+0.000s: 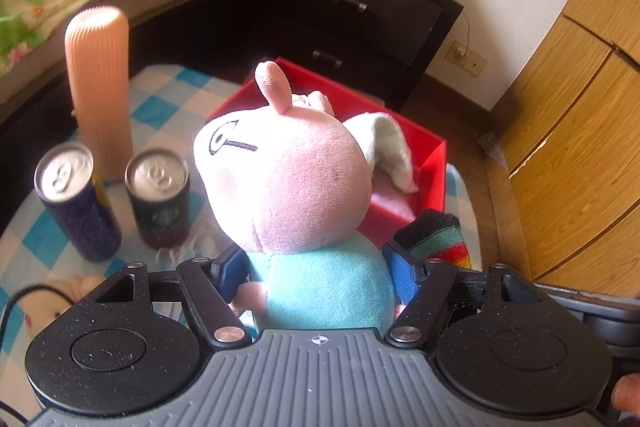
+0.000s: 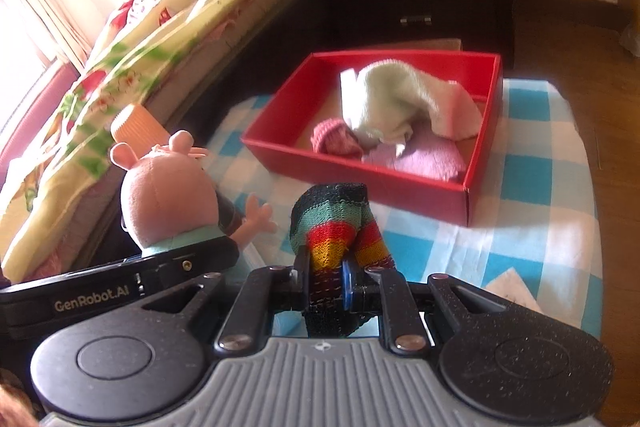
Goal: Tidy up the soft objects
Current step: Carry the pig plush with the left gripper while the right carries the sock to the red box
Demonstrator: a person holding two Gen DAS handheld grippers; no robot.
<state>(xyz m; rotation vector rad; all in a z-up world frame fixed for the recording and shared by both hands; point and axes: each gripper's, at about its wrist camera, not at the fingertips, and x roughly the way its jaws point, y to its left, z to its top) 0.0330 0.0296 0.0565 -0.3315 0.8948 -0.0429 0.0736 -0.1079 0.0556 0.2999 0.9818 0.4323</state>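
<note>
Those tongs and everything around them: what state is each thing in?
Left tongs: shut on pig plush.
Right tongs: shut on striped sock.
Red box: open, cloths inside.
Two cans: upright, unopened.
Ribbed bottle: upright.

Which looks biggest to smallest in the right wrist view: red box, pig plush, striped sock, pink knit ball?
1. red box
2. pig plush and striped sock look about alike; both are nearer the camera, so unranked
3. pink knit ball, smallest
</note>
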